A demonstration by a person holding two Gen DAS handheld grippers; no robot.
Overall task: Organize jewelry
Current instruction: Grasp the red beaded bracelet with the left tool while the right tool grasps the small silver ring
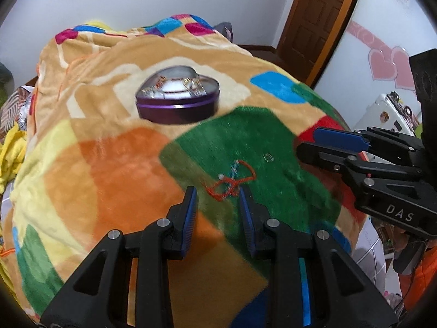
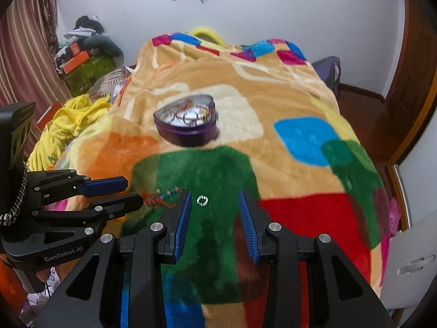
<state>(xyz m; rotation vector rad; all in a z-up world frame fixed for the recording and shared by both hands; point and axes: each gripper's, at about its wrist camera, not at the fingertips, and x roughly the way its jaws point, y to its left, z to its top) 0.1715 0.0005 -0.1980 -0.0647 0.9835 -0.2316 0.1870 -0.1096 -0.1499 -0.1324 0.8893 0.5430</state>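
Plush blanket (image 1: 114, 164), heart-shaped tin (image 1: 177, 101), corded bracelet (image 1: 232, 184)

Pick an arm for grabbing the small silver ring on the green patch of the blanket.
Right, probably. The small silver ring lies between the open right gripper's fingertips. The open left gripper instead lines up with the red string bracelet, and the ring sits off to its right.

The tin (image 1: 177, 101) sits on the blanket (image 1: 95, 164) with jewelry inside; nearer the cameras lie the bracelet (image 1: 232, 181) and, to its right, the ring (image 2: 202, 200).
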